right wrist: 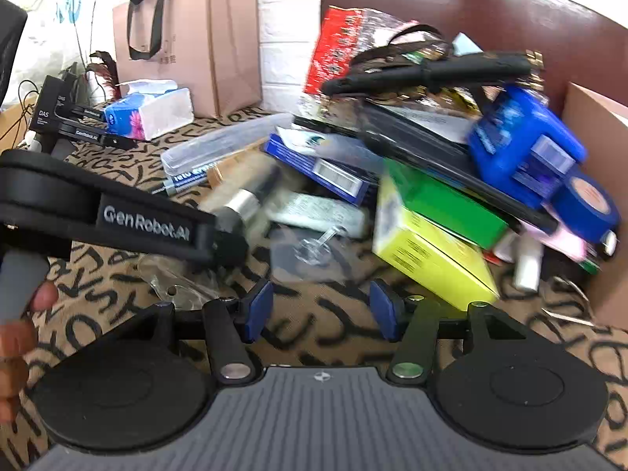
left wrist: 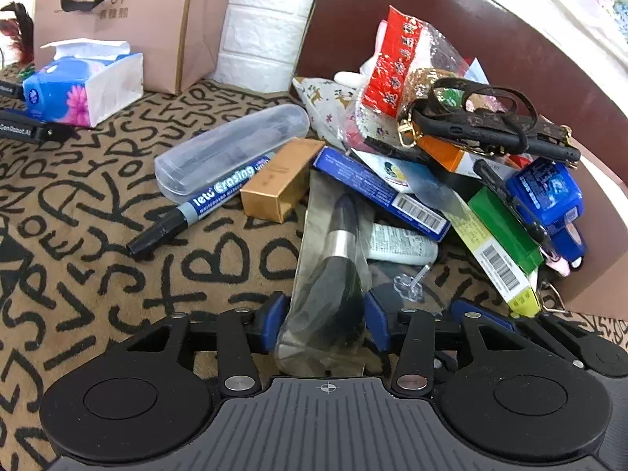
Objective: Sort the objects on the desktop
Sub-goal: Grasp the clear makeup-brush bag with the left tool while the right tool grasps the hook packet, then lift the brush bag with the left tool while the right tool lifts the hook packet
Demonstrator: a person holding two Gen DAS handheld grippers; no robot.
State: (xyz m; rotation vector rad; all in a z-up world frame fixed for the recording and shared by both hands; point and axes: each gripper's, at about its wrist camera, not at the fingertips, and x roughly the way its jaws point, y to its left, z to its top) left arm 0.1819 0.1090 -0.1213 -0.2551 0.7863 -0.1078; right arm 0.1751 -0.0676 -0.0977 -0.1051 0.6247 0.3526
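Observation:
A black makeup brush in a clear sleeve [left wrist: 333, 259] lies on the lettered cloth [left wrist: 117, 235], its bristle end between the blue pads of my left gripper [left wrist: 325, 318]. The pads stand at the sleeve's two edges and show no squeeze on it. In the right wrist view a left finger [right wrist: 149, 223] reaches in beside the brush's silver ferrule [right wrist: 243, 204]. My right gripper [right wrist: 320, 306] is open over bare cloth, nothing between its pads. Just ahead of it lie a small clear plastic clip [right wrist: 314, 247] and a yellow-green box [right wrist: 431, 259].
A pile holds a blue marker [left wrist: 204, 200], clear case [left wrist: 231, 149], gold box [left wrist: 280, 180], blue box [left wrist: 376, 192], white tube [left wrist: 400, 241], blue tape dispenser [left wrist: 549, 196] and red packet [left wrist: 392, 66]. Tissue pack [left wrist: 82, 86] and paper bag [left wrist: 129, 19] stand far left; a cardboard box [right wrist: 600, 196] at right.

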